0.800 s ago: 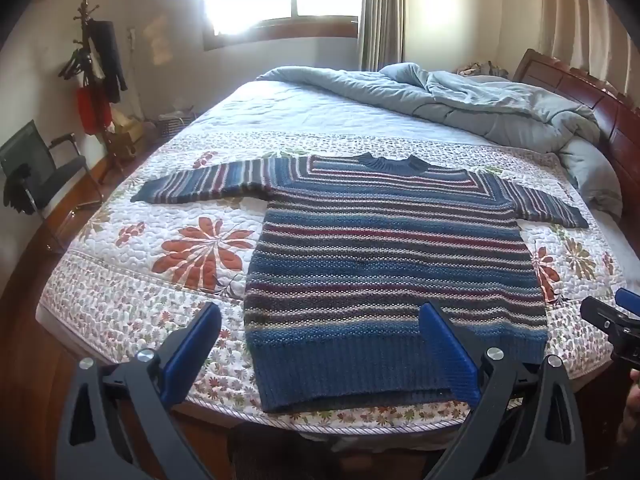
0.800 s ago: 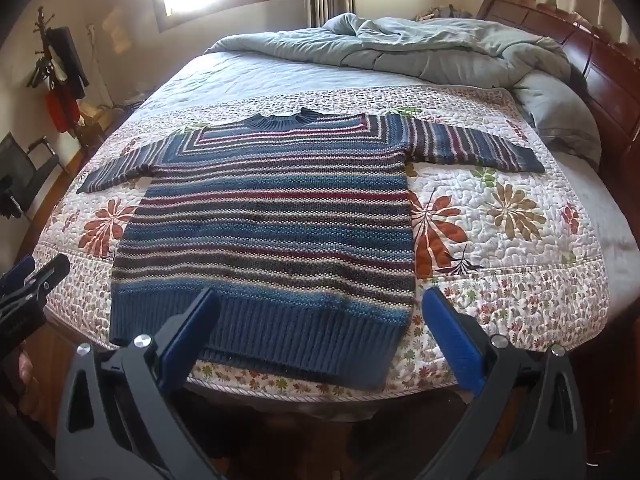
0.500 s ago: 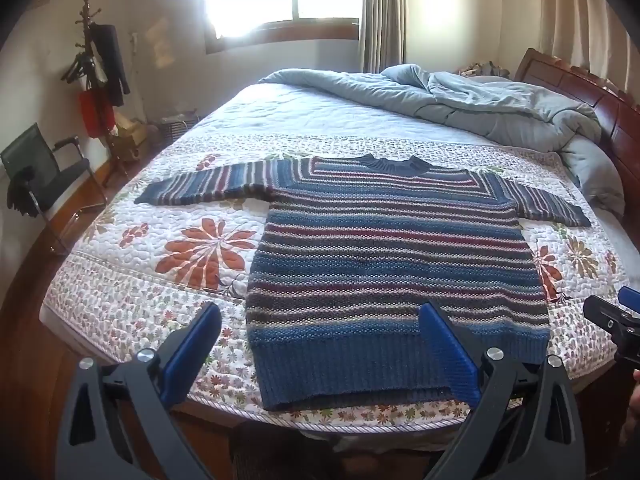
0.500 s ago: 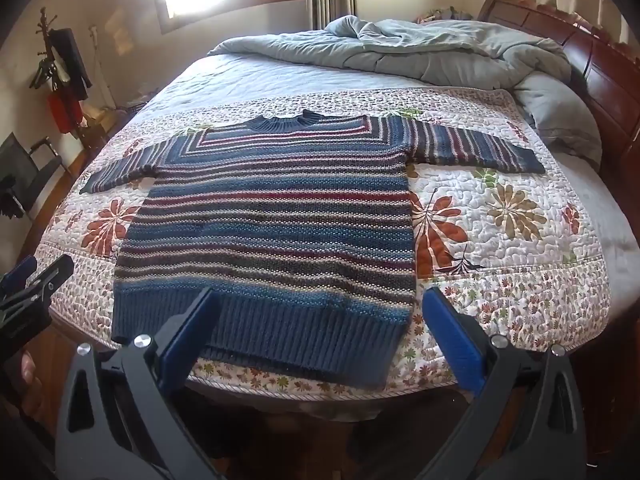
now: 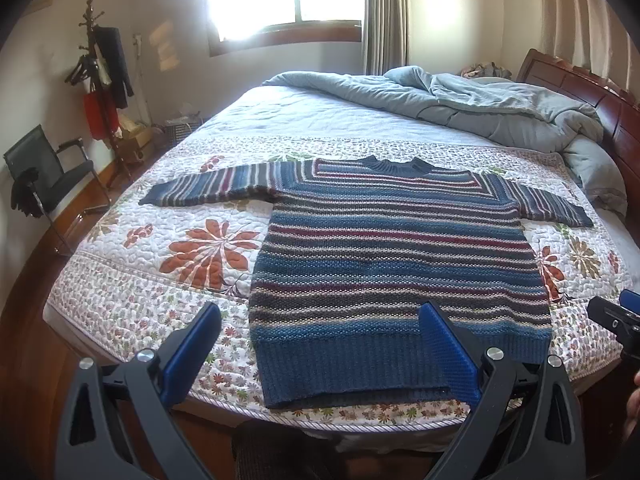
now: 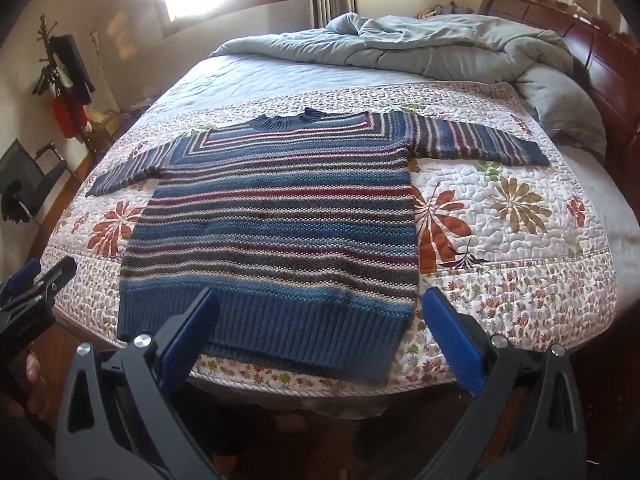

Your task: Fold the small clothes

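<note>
One striped blue knitted sweater (image 5: 396,256), flat on floral quilted bed (image 5: 160,280); left gripper (image 5: 320,344) and right gripper (image 6: 320,320), jaws spread, empty. Advise pinching sleeve cuffs first, folding inward squarely.

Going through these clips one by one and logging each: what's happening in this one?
A person holds a two-finger gripper in each hand at the foot of a bed. A striped knit sweater lies flat and unfolded on the floral quilt, both sleeves spread out sideways. The left gripper and right gripper both hover open near the ribbed hem, gripping nothing. No fold has been made yet.
</note>
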Demonstrator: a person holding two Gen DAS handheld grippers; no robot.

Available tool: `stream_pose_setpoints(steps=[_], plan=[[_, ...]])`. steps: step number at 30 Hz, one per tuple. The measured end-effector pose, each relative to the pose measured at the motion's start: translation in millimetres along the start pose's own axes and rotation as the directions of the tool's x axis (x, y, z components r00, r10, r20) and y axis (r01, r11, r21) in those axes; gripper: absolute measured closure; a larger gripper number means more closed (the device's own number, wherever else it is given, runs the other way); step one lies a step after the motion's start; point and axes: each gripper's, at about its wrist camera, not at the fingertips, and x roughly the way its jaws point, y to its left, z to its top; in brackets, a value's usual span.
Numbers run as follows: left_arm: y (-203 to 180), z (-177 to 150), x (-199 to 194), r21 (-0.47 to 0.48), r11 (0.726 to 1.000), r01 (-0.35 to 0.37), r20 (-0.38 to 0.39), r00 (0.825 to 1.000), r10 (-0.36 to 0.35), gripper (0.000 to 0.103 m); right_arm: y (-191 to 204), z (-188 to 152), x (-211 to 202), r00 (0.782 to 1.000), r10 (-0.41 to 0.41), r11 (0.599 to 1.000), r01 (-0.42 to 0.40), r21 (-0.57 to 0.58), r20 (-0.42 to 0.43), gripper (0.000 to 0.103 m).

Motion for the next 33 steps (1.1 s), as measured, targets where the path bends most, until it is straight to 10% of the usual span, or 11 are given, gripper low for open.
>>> stream_pose_setpoints(steps=[33], plan=[[0.3,1.8,-6.7,0.001,1.0,-0.005,0.017,1.0,0.005,0.004,0.7,-2.9,-6.0,1.0,-0.002,1.0,0.002,0.005,0.026,0.003]])
